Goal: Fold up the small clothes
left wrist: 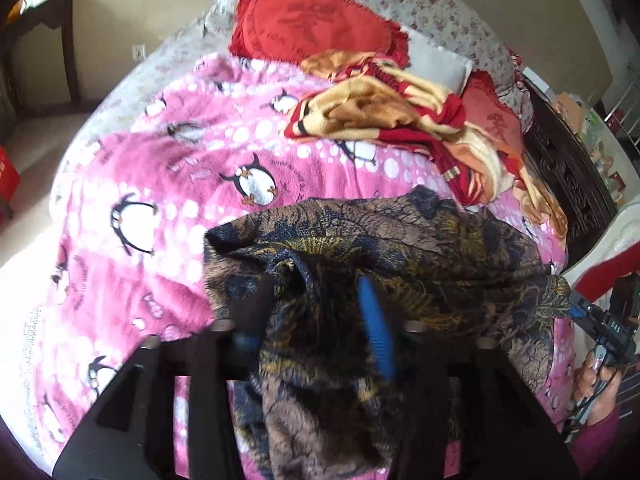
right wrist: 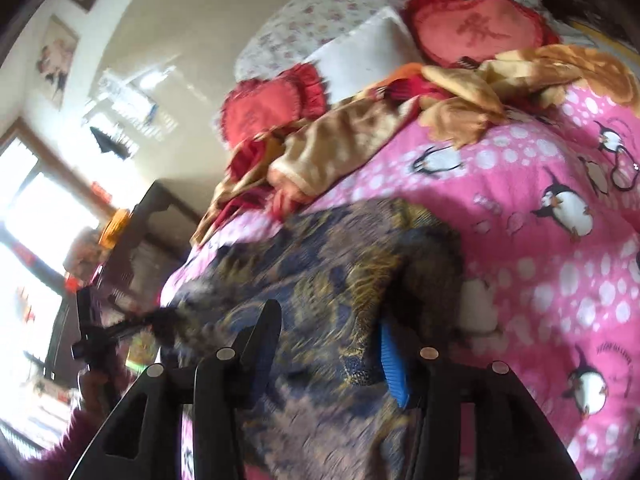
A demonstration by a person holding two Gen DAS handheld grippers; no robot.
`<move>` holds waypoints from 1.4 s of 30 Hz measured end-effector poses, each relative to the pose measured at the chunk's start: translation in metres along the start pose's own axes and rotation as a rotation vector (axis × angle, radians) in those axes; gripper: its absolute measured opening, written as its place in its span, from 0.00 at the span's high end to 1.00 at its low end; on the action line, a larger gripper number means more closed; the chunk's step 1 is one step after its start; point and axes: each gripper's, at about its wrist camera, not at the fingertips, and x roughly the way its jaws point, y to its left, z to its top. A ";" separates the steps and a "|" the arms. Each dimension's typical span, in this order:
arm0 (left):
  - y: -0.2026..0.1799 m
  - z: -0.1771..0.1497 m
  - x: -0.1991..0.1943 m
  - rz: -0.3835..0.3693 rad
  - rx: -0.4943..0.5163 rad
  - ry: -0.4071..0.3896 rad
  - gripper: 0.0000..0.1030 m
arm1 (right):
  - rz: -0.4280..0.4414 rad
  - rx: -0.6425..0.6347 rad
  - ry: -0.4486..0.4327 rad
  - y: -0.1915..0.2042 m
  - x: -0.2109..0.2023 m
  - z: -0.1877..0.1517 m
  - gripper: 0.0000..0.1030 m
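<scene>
A dark brown, navy and gold patterned garment (left wrist: pixel 400 256) hangs stretched between both grippers above the pink penguin blanket (left wrist: pixel 160 168). My left gripper (left wrist: pixel 312 300) has cloth bunched between its fingers; the blue pad (left wrist: pixel 376 328) shows on one side. My right gripper (left wrist: pixel 576 312) shows at the right edge of the left wrist view, shut on the garment's far corner. In the right wrist view the garment (right wrist: pixel 320 272) drapes over my right gripper (right wrist: pixel 332 332), and the left gripper (right wrist: pixel 160 320) pinches its other corner at far left.
A crumpled red and tan blanket (left wrist: pixel 400 120) lies at the head of the bed. Red heart cushions (left wrist: pixel 312 24), (right wrist: pixel 476 28) and a white pillow (right wrist: pixel 364 56) lie behind it. Dark carved furniture (left wrist: pixel 568 176) stands by the bed's right side. A window (right wrist: pixel 32 216) is at left.
</scene>
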 end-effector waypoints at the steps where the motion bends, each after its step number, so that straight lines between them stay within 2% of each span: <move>1: -0.002 -0.004 -0.008 -0.005 0.012 -0.019 0.48 | 0.001 -0.005 0.009 0.002 0.002 -0.002 0.56; 6: -0.018 -0.030 -0.030 -0.064 0.078 -0.009 0.48 | 0.004 0.032 0.080 -0.002 0.026 0.002 0.57; 7: -0.024 -0.038 -0.030 -0.075 0.100 0.008 0.48 | 0.018 0.039 0.095 -0.002 0.030 0.004 0.68; 9: -0.036 -0.053 -0.023 -0.083 0.147 0.052 0.48 | 0.074 0.044 0.090 0.000 0.034 0.011 0.82; 11: -0.048 -0.066 -0.013 -0.084 0.192 0.093 0.48 | 0.138 0.090 0.048 -0.002 0.033 0.022 0.88; 14: -0.062 -0.080 0.012 -0.076 0.233 0.141 0.48 | 0.244 0.222 -0.048 -0.016 0.034 0.041 0.89; 16: -0.066 -0.083 0.029 -0.070 0.227 0.165 0.48 | 0.266 0.300 -0.092 -0.027 0.041 0.050 0.89; 19: -0.067 -0.077 0.047 -0.061 0.208 0.175 0.48 | 0.241 0.395 -0.110 -0.045 0.060 0.057 0.89; 22: -0.065 -0.065 0.057 -0.038 0.203 0.170 0.48 | 0.197 0.435 -0.115 -0.058 0.066 0.055 0.89; 24: -0.061 -0.054 0.058 -0.029 0.195 0.161 0.48 | 0.191 0.471 -0.112 -0.064 0.059 0.049 0.82; 25: -0.059 -0.047 0.057 -0.029 0.190 0.150 0.48 | 0.183 0.464 -0.124 -0.063 0.051 0.045 0.70; 27: -0.052 -0.032 0.056 -0.021 0.174 0.125 0.48 | 0.169 0.395 -0.131 -0.054 0.033 0.038 0.58; 30: -0.039 -0.001 0.051 -0.027 0.114 0.079 0.48 | 0.170 0.216 -0.050 -0.019 0.021 0.025 0.58; 32: -0.027 0.020 0.049 -0.049 0.056 0.055 0.48 | 0.213 0.096 0.021 0.010 0.023 0.010 0.58; 35: -0.011 0.050 0.055 -0.072 -0.030 0.055 0.48 | 0.220 -0.066 0.182 0.053 0.055 -0.014 0.58; 37: -0.003 0.062 0.056 -0.062 -0.076 0.040 0.48 | 0.188 -0.157 0.264 0.075 0.084 -0.027 0.58; 40: 0.004 0.070 0.047 -0.054 -0.092 0.020 0.48 | 0.122 -0.235 0.308 0.095 0.128 -0.029 0.58; 42: 0.004 0.066 0.035 -0.058 -0.066 0.000 0.48 | 0.105 -0.234 0.252 0.100 0.143 -0.014 0.58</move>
